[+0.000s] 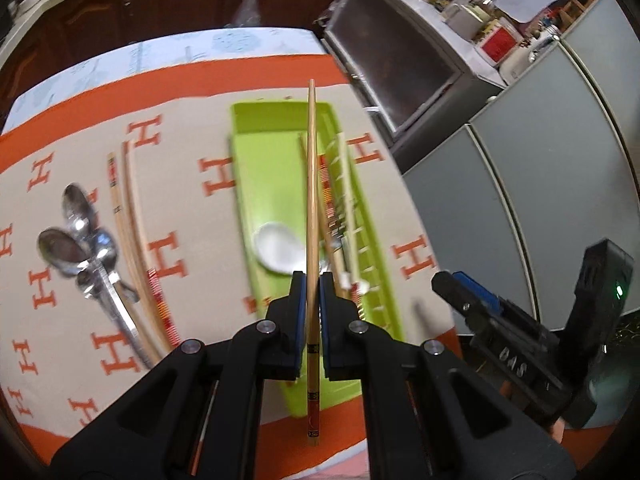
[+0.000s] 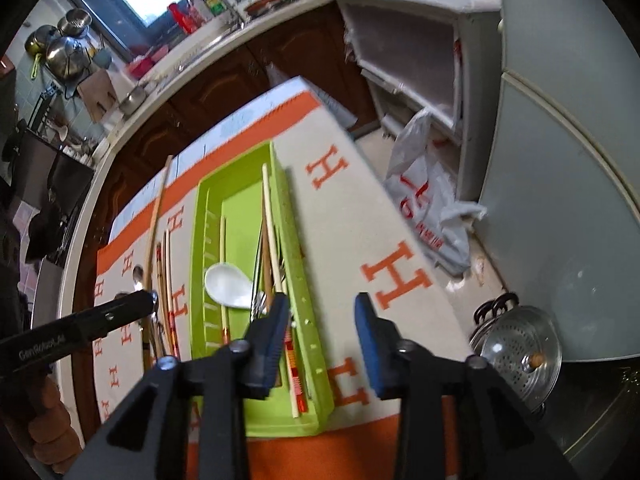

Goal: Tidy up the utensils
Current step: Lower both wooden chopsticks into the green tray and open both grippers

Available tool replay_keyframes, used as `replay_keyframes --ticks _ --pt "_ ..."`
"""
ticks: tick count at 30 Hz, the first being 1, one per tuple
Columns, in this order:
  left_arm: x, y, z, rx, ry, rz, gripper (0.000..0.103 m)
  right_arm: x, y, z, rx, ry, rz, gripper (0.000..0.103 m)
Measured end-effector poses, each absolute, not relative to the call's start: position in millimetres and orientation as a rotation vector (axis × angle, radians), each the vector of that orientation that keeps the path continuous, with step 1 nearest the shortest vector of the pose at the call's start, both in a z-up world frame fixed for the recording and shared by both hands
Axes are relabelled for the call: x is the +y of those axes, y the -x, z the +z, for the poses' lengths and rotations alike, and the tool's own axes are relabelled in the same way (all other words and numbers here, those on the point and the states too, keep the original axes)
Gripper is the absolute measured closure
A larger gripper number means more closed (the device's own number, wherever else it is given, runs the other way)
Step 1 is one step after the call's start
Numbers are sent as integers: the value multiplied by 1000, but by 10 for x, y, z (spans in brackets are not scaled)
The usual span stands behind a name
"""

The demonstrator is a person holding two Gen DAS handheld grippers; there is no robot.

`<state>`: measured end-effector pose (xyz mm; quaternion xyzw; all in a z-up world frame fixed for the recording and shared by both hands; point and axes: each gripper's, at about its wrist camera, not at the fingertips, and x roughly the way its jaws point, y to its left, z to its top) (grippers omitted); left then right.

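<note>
My left gripper (image 1: 312,280) is shut on a long wooden chopstick (image 1: 312,200), held above the green tray (image 1: 276,172). The tray holds a white ceramic spoon (image 1: 278,250) and several chopsticks (image 1: 347,200) along its right side. On the cloth to the left lie two more chopsticks (image 1: 128,220) and metal spoons (image 1: 76,232). My right gripper (image 2: 323,308) is open over the tray's right edge (image 2: 298,280), nothing between its fingers. In the right wrist view the held chopstick (image 2: 154,232) sticks up at the left, and the white spoon (image 2: 228,284) lies in the tray.
An orange-bordered cloth with H letters (image 1: 192,184) covers the table. Grey cabinet doors (image 1: 520,184) stand to the right. On the floor are a white plastic bag (image 2: 424,200) and a steel pot with a perforated lid (image 2: 516,352). A kitchen counter (image 2: 168,68) runs behind.
</note>
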<state>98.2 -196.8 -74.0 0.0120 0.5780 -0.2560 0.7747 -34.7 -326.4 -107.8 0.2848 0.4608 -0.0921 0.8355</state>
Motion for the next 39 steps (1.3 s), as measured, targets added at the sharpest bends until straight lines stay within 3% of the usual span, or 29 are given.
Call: replay_keyframes --ticks 12,14,16,18,39 --pt "-2241 -1048 -1200 1207 -137 -490 96 -3275 409 -1073 965 -580 -221 68" --pt "-2218 -1025 -1209 1193 -152 -488 89 -3274 402 -1084 970 -581 -220 68" --pt "-2176 -1007 -1192 1181 -149 -486 65 -3272 398 -1074 968 -583 -218 68" --pt "-2122 -993 -1163 1165 -136 -476 54 -3268 396 -1062 965 -581 -217 68" --pt "-910 -734 -972 1057 -141 -283 53 -2793 292 -884 962 -493 -138 68"
